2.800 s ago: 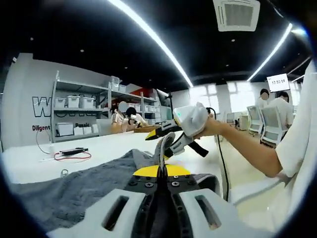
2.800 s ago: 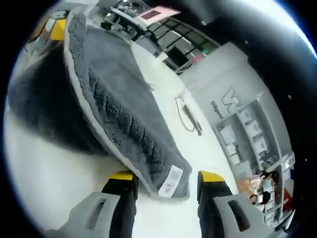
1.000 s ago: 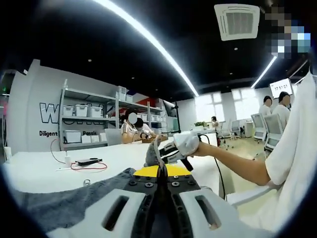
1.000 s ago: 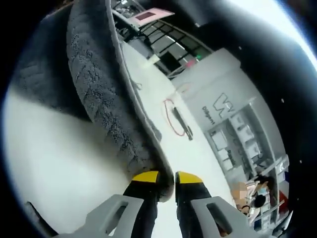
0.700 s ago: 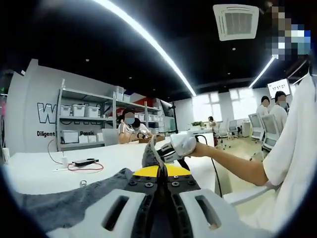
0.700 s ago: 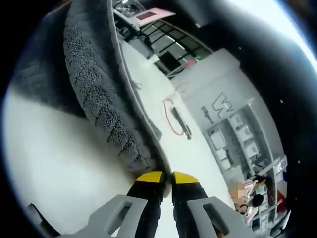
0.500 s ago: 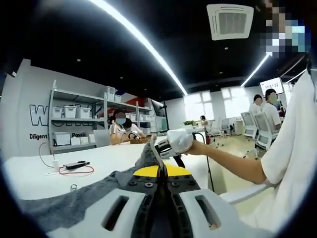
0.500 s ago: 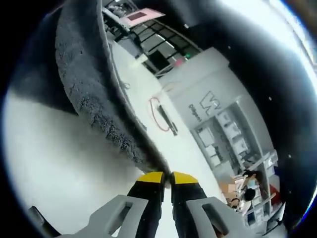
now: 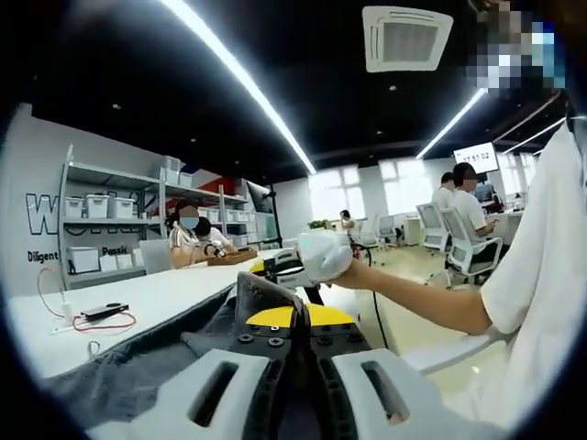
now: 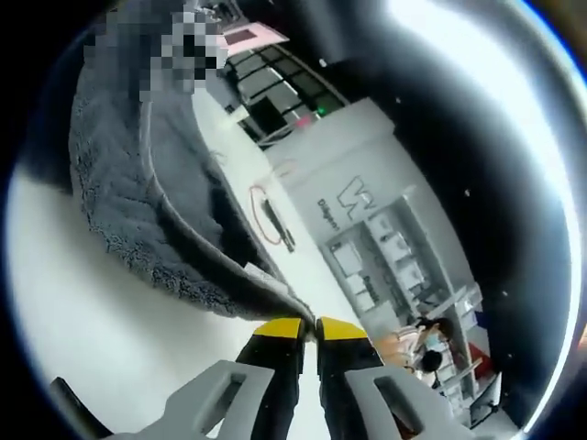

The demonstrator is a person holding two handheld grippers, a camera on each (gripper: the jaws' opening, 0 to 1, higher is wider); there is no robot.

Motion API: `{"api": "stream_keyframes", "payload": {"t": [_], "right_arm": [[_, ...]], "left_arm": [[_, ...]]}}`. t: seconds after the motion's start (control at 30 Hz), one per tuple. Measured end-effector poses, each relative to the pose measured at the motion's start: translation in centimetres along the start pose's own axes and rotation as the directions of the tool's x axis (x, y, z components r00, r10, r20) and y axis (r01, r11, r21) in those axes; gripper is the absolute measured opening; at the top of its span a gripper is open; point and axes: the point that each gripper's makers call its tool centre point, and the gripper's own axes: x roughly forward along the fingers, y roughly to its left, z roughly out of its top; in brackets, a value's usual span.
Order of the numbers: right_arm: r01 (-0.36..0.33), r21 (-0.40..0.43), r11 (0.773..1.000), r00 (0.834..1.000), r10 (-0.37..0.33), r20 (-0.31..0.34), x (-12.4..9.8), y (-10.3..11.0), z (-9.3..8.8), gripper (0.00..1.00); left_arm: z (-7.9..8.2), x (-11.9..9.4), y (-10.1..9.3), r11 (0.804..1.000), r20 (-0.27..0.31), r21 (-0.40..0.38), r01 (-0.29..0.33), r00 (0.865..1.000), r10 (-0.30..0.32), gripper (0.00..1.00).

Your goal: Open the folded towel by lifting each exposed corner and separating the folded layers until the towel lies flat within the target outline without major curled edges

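Both grippers pinching the grey towel [image 10: 138, 202].
Right gripper [image 10: 309, 328] and left gripper [image 9: 295, 316] are clamping towel edges between closed yellow fingertips [image 10: 280, 328].

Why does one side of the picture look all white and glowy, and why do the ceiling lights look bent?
In the right gripper view, glare from overhead light washes out the upper right edge, while the gray towel stays fairly sharp. In the left gripper view, the fisheye lens bends the straight ceiling light strips into curves, and the left gripper up close looks huge and a bit soft.
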Motion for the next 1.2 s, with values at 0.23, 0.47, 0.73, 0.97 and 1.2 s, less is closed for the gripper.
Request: {"api": "stream_keyframes", "payload": {"t": [0.23,0.47,0.73,0.97,1.2], "right_arm": [[-0.019,-0.025,1.000,1.000,0.019,-0.013,-0.6,1.7,-0.4,0.00],[-0.030,0.032,0.999,0.999,0.031,-0.028,1.5,0.3,-2.5,0.00],[-0.084,0.109,0.990,0.996,0.084,0.002,3.4,-0.2,-4.0,0.00],[-0.096,0.172,0.980,0.995,0.098,-0.002,4.7,-0.4,-6.2,0.00],[-0.128,0.189,0.974,0.991,0.133,-0.012,4.5,0.6,-7.5,0.00]], "left_arm": [[-1.1,1.7,-1.2,0.998,-0.015,-0.019,0.067,0.998,-0.067,0.02],[-2.4,4.4,-5.0,0.989,-0.034,-0.037,0.146,0.989,-0.147,0.02],[-2.9,8.9,-6.5,0.980,-0.098,0.032,0.195,0.977,-0.191,0.02],[-3.5,11.5,-7.5,0.966,-0.149,0.071,0.248,0.960,-0.236,0.02],[-5.2,14.0,-9.0,0.956,-0.185,0.058,0.286,0.945,-0.271,0.02]]}}
